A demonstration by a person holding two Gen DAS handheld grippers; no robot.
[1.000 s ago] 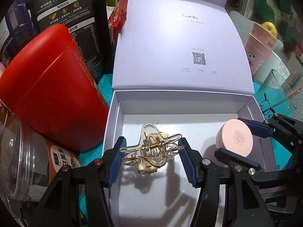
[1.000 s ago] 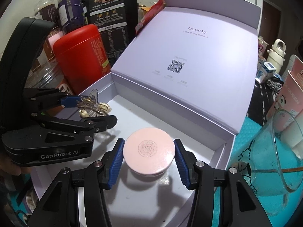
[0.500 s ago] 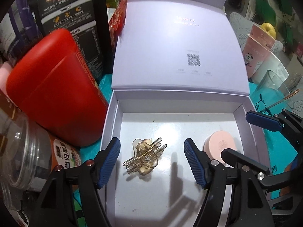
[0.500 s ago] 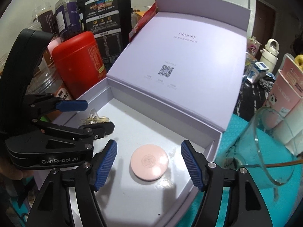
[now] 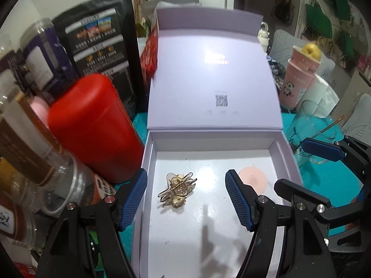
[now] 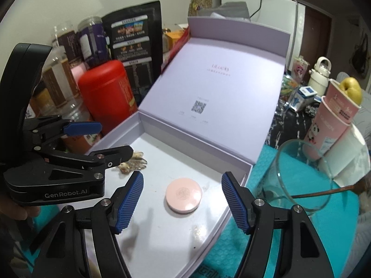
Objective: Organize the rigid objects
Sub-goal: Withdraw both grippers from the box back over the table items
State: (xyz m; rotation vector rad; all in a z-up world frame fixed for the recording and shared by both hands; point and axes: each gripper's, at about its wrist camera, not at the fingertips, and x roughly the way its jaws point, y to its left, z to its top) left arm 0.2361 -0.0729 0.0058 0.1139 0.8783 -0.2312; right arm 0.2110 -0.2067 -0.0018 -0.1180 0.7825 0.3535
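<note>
Box (image 5: pixel 148 173) in pale lilac sits open on the teal surface (image 6: pixel 262 176), lid (image 5: pixel 213 81) propped up at its far edge. Hair claw (image 5: pixel 177 191), clear and gold, lies on the box floor near the left wall. Pink round compact (image 6: pixel 183 195) lies flat on the floor toward the right wall, well apart from the claw. Left hand-held gripper (image 5: pixel 186 199) hangs above the claw, jaws spread wide, blue pads (image 5: pixel 134 197) clear of it on both sides. Right hand-held gripper (image 6: pixel 182 202) hangs above the compact, jaws also spread, nothing held. Red canister (image 5: pixel 92 125) stands just beside the box's left wall, with jars and a black pouch (image 5: pixel 102 44) behind it. Glass beaker (image 6: pixel 301 176) stands beside the box's right wall.
</note>
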